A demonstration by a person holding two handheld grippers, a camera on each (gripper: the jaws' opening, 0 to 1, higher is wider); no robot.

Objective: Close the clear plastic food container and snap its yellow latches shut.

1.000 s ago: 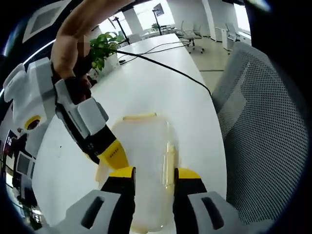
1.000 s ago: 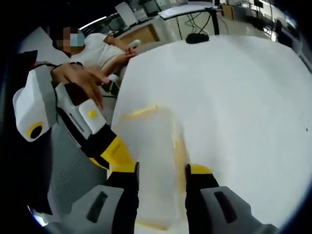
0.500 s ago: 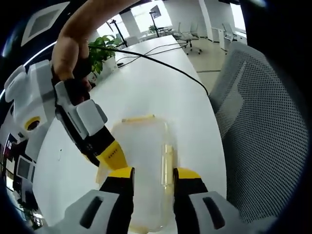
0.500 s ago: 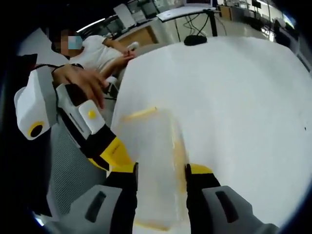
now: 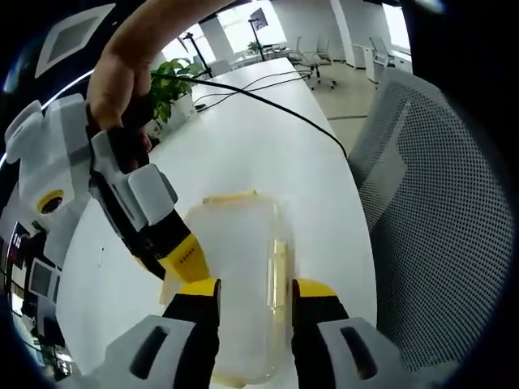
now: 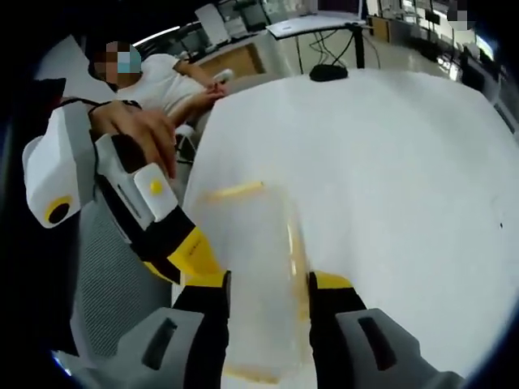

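Note:
A clear plastic container (image 5: 239, 267) with its lid on lies on the white table (image 5: 268, 150). One yellow latch (image 5: 231, 196) sits on its far end, another (image 5: 280, 271) along its right side. My left gripper (image 5: 253, 296) hovers open over the lid, jaws apart above it. The right gripper's yellow finger (image 5: 185, 255) touches the container's left edge. In the right gripper view the container (image 6: 251, 267) shows a far latch (image 6: 233, 191) and a side latch (image 6: 296, 247). My right gripper (image 6: 266, 288) is open over it, and the left gripper's yellow finger (image 6: 193, 253) rests at its left edge.
A grey mesh chair (image 5: 438, 227) stands close to the table's right edge. A potted plant (image 5: 170, 81) and a black cable (image 5: 276, 109) lie farther back. A seated person in white (image 6: 174, 85) is beyond the table (image 6: 389, 162), where a small black object (image 6: 328, 71) rests.
Both views have shifted only slightly with the hands. The container and both grippers keep the same places relative to each other.

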